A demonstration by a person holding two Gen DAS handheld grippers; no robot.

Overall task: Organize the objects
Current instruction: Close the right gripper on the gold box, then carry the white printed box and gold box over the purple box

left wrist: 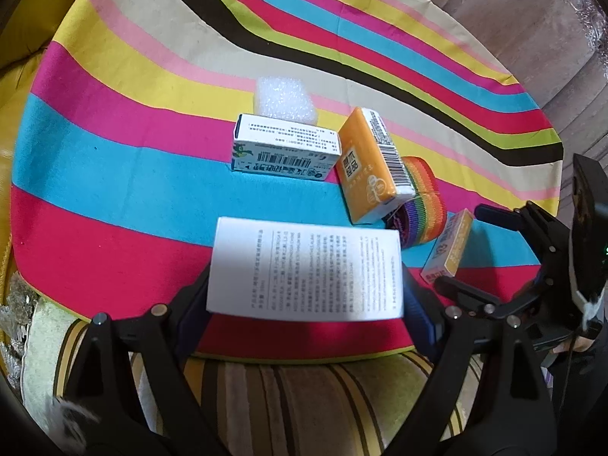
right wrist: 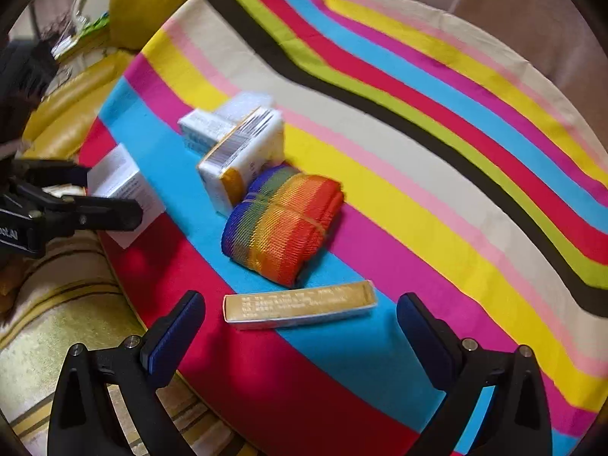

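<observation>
My left gripper [left wrist: 304, 300] is shut on a white box with printed text [left wrist: 306, 271], held over the near edge of the striped cloth; it also shows in the right wrist view [right wrist: 121, 186]. My right gripper [right wrist: 300, 326] is open, its pads either side of a slim gold box [right wrist: 300, 304] that lies on the cloth, seen also in the left wrist view [left wrist: 450, 247]. Beyond lie a rainbow strap roll [right wrist: 285, 224], an orange box [left wrist: 370, 165], a white and green box [left wrist: 285, 148] and a white foam block [left wrist: 285, 100].
The objects lie on a round table under a bright striped cloth [left wrist: 114, 152]. A striped cushion [left wrist: 285, 399] lies below the near edge. Yellow cushions [right wrist: 152, 0] sit at the far left. The right gripper shows in the left wrist view [left wrist: 494, 250].
</observation>
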